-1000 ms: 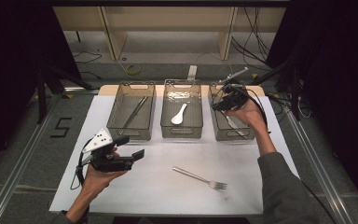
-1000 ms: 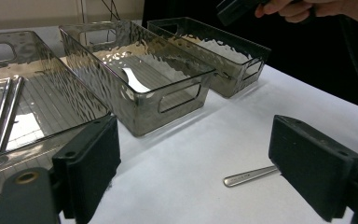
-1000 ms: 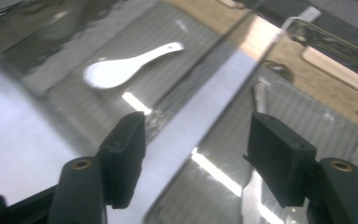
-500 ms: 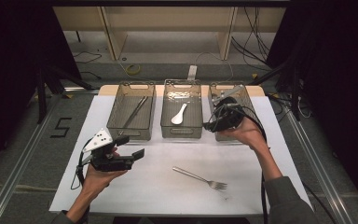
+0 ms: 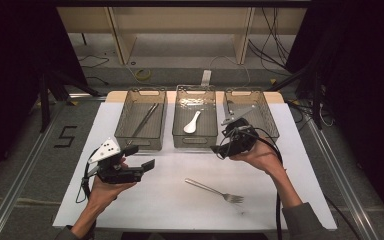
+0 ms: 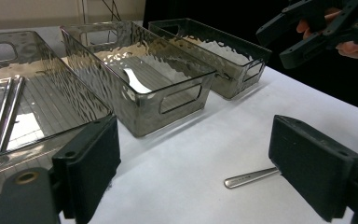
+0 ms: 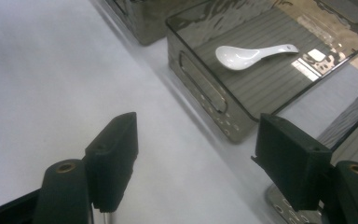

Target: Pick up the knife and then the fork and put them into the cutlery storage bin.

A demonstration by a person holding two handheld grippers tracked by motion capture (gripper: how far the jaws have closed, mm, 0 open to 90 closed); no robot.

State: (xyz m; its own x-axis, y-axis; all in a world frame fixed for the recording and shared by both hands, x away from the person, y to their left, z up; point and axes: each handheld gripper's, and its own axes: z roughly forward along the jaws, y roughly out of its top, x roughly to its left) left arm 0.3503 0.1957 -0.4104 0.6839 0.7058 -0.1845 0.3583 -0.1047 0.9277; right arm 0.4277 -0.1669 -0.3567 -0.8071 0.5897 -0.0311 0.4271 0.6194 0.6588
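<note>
A metal fork lies on the white table cover, tines to the right; its handle end shows in the left gripper view. My left gripper hovers at the left front, open and empty, jaws pointing right. My right gripper hangs just in front of the middle bin and the right bin. Its jaws have just been opening and stand open with nothing between them. A white spoon lies in the middle bin. The left bin holds long metal sticks.
A metal utensil lies in the right bin. The white cover stretches to the table's front edge. Cables and shelf legs stand on the floor behind the table. Metal rails run along both sides.
My right gripper has come from above the right bin toward the near side and left, ending in front of the bins. The left hand has stayed put.
</note>
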